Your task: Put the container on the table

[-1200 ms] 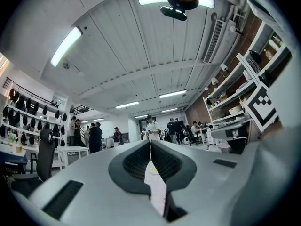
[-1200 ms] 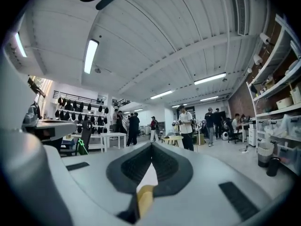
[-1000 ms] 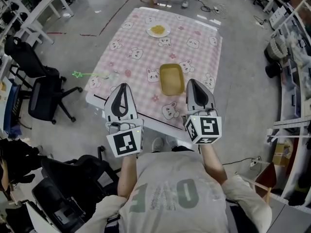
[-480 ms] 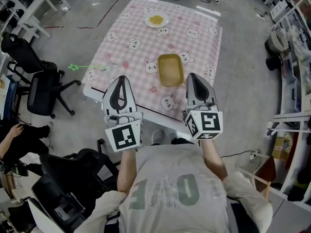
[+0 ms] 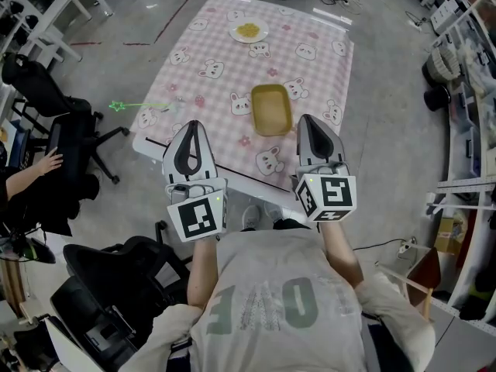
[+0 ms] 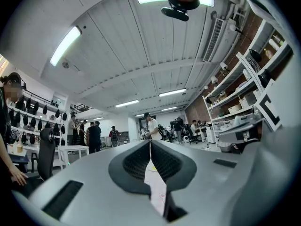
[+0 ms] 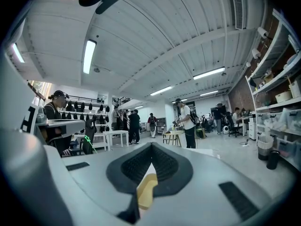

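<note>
Container (image 5: 271, 109): yellow, shallow, empty, lying flat on the table's near half, clear of both tools. Table (image 5: 203, 62): pink checked cloth with animal prints, filling the upper middle of the head view. Chair (image 5: 74, 142): black, at 9 o'clock of the table. Left gripper (image 5: 194, 125): jaws pressed together on nothing, held over the table's near edge, container at its 1 o'clock. Right gripper (image 5: 305, 120): jaws likewise clenched and empty, container at its 11 o'clock, just beyond the tips; its own view shows a yellow sliver below the closed tips, not between them. Plate (image 5: 249, 31): white, with yellow food, at 12 o'clock of the container, well apart. Step: the container already stands on the table, so the placing looks finished, with both tools at rest; any next move would call only for drawing back without knocking the container. Change: the table and container sit slightly higher in the head view than a second ago, though the container keeps its place on the cloth; a bystander's hand (image 5: 48, 162) has come to the chair.
</note>
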The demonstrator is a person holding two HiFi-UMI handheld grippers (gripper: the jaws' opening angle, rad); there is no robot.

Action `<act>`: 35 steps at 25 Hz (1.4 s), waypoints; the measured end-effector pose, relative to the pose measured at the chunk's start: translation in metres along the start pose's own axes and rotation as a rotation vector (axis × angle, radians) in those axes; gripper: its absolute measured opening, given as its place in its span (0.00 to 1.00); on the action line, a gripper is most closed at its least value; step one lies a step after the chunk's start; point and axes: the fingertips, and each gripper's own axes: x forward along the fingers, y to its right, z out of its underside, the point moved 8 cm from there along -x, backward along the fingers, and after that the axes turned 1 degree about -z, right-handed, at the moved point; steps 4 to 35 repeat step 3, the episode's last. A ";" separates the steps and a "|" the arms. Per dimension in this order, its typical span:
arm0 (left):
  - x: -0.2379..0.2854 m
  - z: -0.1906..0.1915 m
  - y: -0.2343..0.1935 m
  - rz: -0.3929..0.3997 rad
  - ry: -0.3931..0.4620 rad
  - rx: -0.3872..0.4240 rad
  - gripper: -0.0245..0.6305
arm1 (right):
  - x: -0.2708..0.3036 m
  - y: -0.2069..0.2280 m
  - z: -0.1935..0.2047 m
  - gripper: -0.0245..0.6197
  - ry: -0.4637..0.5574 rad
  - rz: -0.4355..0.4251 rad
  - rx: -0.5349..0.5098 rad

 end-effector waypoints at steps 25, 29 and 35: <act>-0.001 0.001 0.000 0.001 0.000 -0.002 0.08 | -0.002 0.000 0.002 0.08 -0.007 0.001 -0.002; -0.001 0.001 0.000 0.001 0.000 -0.002 0.08 | -0.002 0.000 0.002 0.08 -0.007 0.001 -0.002; -0.001 0.001 0.000 0.001 0.000 -0.002 0.08 | -0.002 0.000 0.002 0.08 -0.007 0.001 -0.002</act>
